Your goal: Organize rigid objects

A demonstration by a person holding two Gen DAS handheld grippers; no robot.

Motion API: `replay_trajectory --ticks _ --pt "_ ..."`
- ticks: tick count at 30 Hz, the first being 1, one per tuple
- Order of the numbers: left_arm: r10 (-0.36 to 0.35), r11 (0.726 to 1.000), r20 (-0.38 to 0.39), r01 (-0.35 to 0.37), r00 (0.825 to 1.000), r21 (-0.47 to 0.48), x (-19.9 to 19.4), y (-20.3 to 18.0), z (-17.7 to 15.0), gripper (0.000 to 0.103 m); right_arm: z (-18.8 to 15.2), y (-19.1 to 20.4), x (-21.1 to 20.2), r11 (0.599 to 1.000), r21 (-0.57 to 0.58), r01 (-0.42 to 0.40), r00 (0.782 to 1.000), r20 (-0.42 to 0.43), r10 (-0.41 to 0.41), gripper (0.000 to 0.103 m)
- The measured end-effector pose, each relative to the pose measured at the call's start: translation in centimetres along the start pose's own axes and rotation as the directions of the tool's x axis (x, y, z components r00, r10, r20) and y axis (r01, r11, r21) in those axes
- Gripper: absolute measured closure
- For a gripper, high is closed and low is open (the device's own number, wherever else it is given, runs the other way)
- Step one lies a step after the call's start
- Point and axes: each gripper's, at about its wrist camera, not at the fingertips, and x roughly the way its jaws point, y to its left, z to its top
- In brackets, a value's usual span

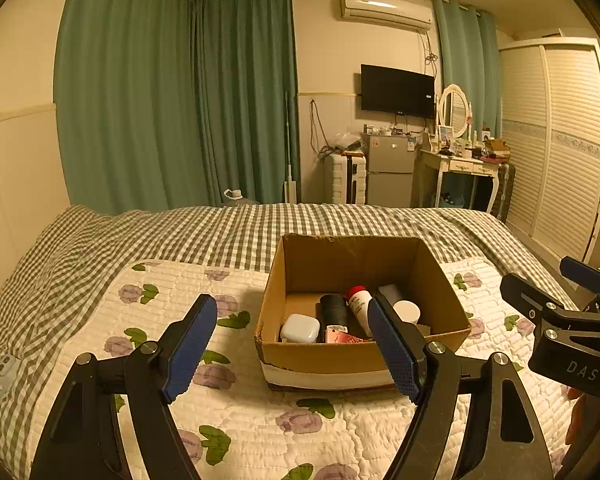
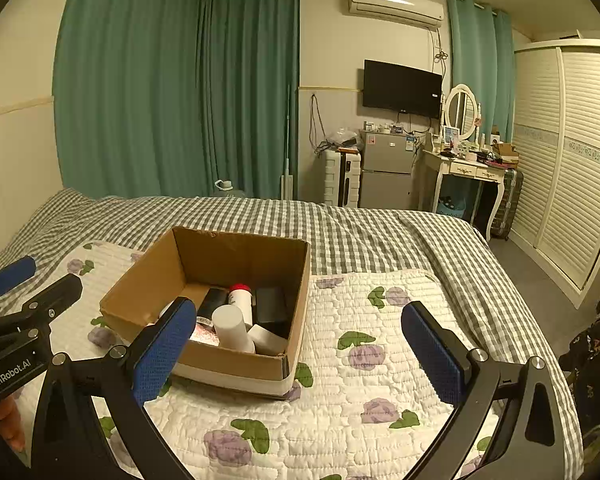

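1. The left gripper (image 1: 292, 344) hangs over a floral quilt (image 1: 236, 412) with its blue-padded jaws spread wide; nothing sits between them and neither pad touches anything.
2. The cardboard box (image 1: 320, 354) rests on the quilt just ahead of that gripper, its near wall partly hidden behind the right-hand pad.
3. Inside the box lie a white case (image 1: 300, 329), a dark cylinder (image 1: 333, 309), a red-capped white bottle (image 1: 359, 304) and a white jar (image 1: 407, 311), crowded toward the near side.
4. The right gripper (image 2: 300, 354) hovers beside the box, jaws also wide apart and empty; its left pad overlaps the box's near corner in view, though contact cannot be told.
5. The quilt lies on a checked bedspread (image 2: 360, 236).
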Motion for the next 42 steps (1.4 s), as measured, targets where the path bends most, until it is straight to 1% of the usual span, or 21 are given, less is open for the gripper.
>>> replay_trajectory --ticks 10,22,26,42 --pt "-0.002 1.0 -0.018 0.002 1.0 -0.007 0.46 0.26 -0.18 0.023 0.03 -0.05 0.16 1.0 -0.008 0.003 1.0 -0.001 -0.003 0.0" --pt "0.004 1.0 -0.015 -0.004 1.0 0.001 0.46 0.41 -0.15 0.023 -0.11 -0.2 0.35 1.0 -0.002 0.001 1.0 -0.017 -0.001 0.0" --pt "0.016 1.0 -0.016 -0.016 1.0 0.001 0.51 0.44 -0.16 0.023 -0.18 -0.19 0.5 1.0 0.006 -0.001 1.0 -0.026 0.001 0.0" --pt "0.011 1.0 -0.02 -0.011 1.0 -0.005 0.49 0.53 -0.25 0.023 -0.43 0.03 0.94 1.0 -0.004 0.003 0.999 -0.033 -0.003 0.0"
